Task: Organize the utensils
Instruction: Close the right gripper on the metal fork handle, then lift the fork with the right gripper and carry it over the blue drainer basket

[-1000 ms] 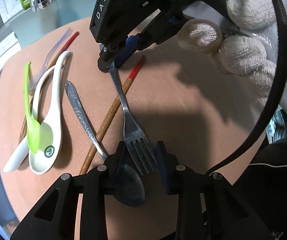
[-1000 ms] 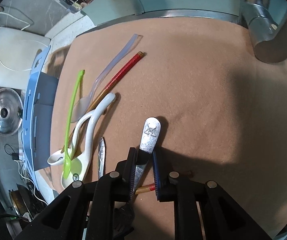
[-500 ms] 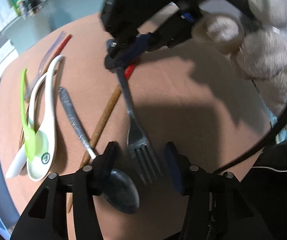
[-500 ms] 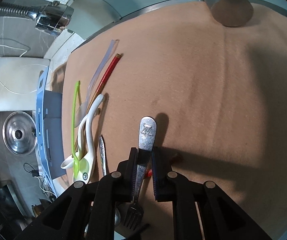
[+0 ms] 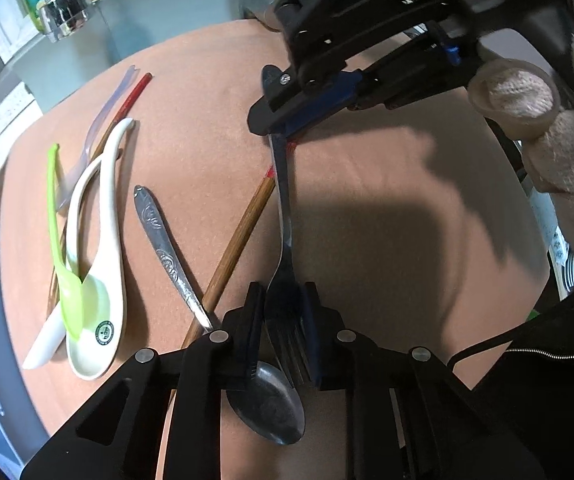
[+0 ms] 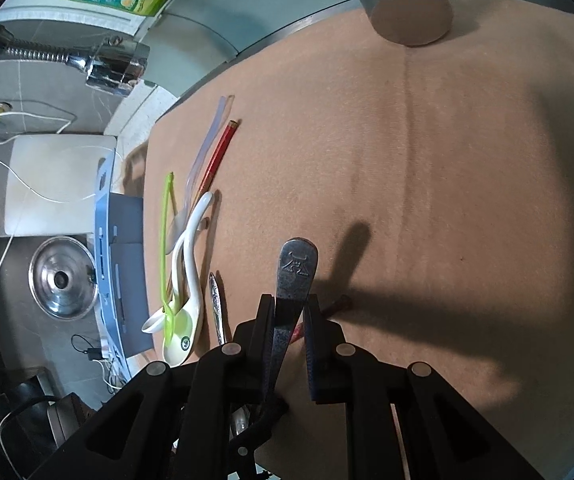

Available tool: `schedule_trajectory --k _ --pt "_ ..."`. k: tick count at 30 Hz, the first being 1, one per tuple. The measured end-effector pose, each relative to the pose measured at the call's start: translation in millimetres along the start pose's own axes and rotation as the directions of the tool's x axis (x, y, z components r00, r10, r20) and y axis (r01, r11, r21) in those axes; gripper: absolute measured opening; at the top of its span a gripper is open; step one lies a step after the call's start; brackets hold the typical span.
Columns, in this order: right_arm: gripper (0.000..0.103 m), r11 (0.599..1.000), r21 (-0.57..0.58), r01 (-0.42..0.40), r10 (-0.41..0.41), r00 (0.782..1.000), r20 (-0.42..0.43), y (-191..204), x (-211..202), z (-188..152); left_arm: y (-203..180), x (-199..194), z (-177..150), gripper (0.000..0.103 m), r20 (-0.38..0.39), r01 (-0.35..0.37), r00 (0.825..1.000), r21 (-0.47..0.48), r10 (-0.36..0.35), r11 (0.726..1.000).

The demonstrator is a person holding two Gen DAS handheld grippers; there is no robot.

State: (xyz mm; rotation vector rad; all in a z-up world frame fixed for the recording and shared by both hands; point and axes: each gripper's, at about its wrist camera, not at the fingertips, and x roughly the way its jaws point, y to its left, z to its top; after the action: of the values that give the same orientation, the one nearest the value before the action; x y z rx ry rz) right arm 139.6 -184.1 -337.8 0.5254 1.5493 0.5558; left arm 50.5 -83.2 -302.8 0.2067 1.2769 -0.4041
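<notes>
The left gripper (image 5: 285,320), wider half a second ago, is closing on the fork (image 5: 283,216) tines at lower centre, while the right gripper (image 6: 289,328) stays clamped on its handle; a handover looks underway. The metal spoon (image 5: 175,268) and chopstick (image 5: 235,252) crowd it leftward, near the ceramic spoons (image 5: 99,240).

Left gripper (image 5: 284,312) points steeply down, jaws closing, pads on either side of the fork (image 5: 285,216) tines. Right gripper (image 6: 289,320) angled down, jaws clamped on the fork handle end. Gloved hand (image 5: 559,120) wraps the right gripper's grip, seen from the left wrist view.
</notes>
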Motion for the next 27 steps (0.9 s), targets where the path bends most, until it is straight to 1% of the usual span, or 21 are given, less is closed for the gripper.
schedule_trajectory --k 1,3,4,6,10,13,14,17,19,20,24,27 --pt "0.012 1.000 0.009 -0.010 0.010 1.000 0.002 -2.3 -1.2 -0.3 0.3 0.4 1.3 0.016 0.000 -0.001 1.000 0.001 0.001 1.000" --pt "0.012 1.000 0.018 -0.021 0.021 1.000 0.005 -5.3 -3.5 -1.2 2.4 -1.1 3.0 0.011 0.003 0.004 1.000 -0.005 -0.004 1.000" --pt "0.012 0.999 0.023 -0.027 0.027 1.000 0.007 -6.6 -5.1 -1.5 15.2 1.1 3.0 0.010 0.005 0.010 1.000 -0.008 -0.010 1.000" --pt "0.012 0.999 0.027 -0.035 0.035 0.999 0.008 -8.0 -7.0 -1.8 19.2 -0.7 3.8 0.009 0.007 0.018 1.000 -0.012 -0.018 1.000" --pt "0.012 1.000 0.019 -0.022 0.021 1.000 0.022 -7.9 -9.2 0.4 21.3 4.5 7.9 0.009 0.010 0.021 1.000 -0.008 -0.021 1.000" --pt "0.012 0.999 0.033 -0.025 0.024 1.000 0.019 -9.7 -7.7 1.7 14.8 5.8 15.4 0.013 0.024 0.022 1.000 -0.026 -0.021 0.999" --pt "0.012 0.999 0.028 -0.024 0.023 1.000 0.018 -9.3 -7.5 1.3 11.7 6.5 19.3 0.014 0.024 0.023 0.999 -0.018 -0.023 1.000" --pt "0.012 0.999 0.022 -0.030 0.030 0.999 0.014 -7.6 -6.0 -1.2 5.6 15.4 25.1 0.014 0.022 0.000 1.000 0.023 -0.001 1.000" --pt "0.012 0.999 0.023 -0.031 0.030 0.999 0.018 -8.7 -6.2 -1.3 0.3 18.1 26.3 0.012 0.027 -0.024 0.999 0.055 0.023 0.998" --pt "0.012 0.999 0.028 -0.035 0.035 0.999 0.015 -10.0 -5.8 -1.2 -0.3 18.1 26.8 0.009 0.026 -0.019 1.000 0.061 0.018 0.998" --pt "0.012 0.997 0.054 -0.060 0.060 0.998 0.013 -14.6 -5.6 -3.0 2.5 13.3 27.7 0.009 0.024 -0.001 1.000 0.066 -0.001 0.998" --pt "0.012 0.995 0.059 -0.078 0.076 0.997 0.022 -13.5 -9.6 -2.6 9.7 -0.2 27.3 0.009 0.032 -0.001 0.999 0.072 -0.001 0.997"
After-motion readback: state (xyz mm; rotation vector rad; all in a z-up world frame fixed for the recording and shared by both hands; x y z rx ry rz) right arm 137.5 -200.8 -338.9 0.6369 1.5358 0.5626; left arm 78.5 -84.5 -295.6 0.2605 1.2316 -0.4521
